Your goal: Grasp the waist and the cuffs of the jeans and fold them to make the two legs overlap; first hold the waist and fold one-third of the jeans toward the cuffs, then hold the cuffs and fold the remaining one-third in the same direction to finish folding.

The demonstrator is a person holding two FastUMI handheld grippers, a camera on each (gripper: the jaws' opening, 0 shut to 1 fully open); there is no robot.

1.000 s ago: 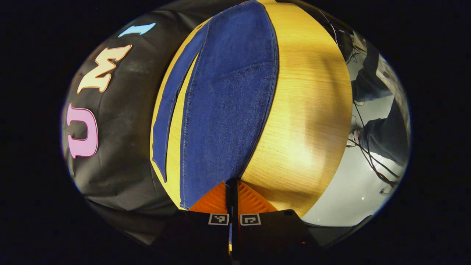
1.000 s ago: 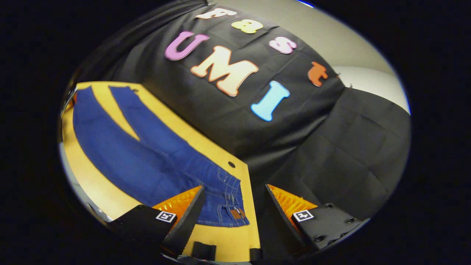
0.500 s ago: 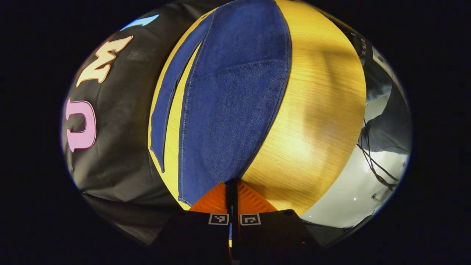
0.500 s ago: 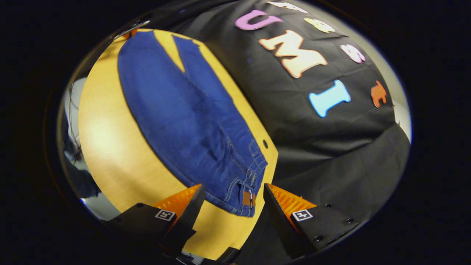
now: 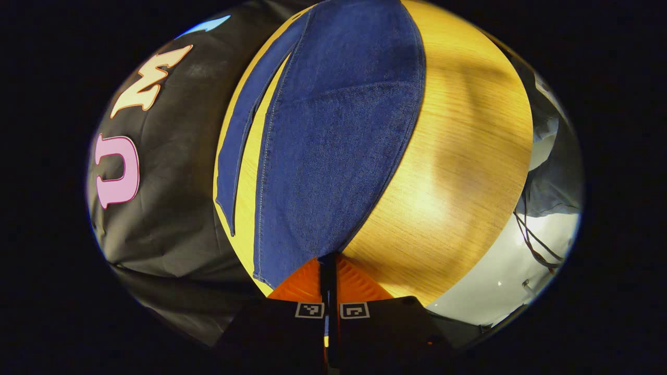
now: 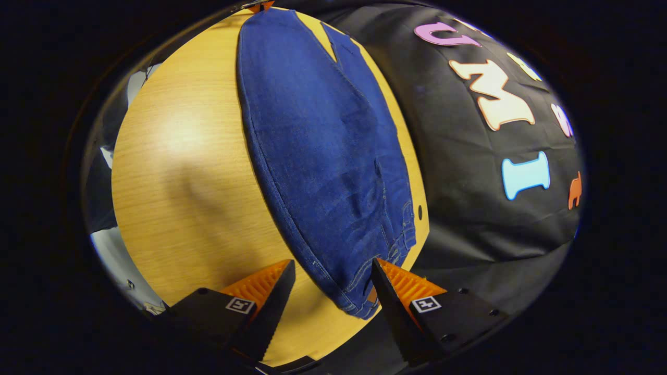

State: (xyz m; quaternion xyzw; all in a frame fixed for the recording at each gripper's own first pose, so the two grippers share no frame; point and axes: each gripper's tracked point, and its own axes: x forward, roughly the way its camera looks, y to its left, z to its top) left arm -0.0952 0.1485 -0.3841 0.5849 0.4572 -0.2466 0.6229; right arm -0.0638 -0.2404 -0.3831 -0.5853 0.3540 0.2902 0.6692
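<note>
A wooden table (image 6: 177, 172) carries the dark blue jeans (image 6: 323, 151), which lie flat and stretch straight away from both pairs of fingers, the two legs parting in a narrow wedge at the end far from the right gripper (image 6: 333, 271). That gripper's fingers stand wide apart with the waist (image 6: 365, 297) end lying between them, neither visibly pressing on it. The left gripper (image 5: 328, 260) has its fingers clenched together on the corner of a cuff (image 5: 312, 250) directly ahead of them, the denim running forward from that pinch.
</note>
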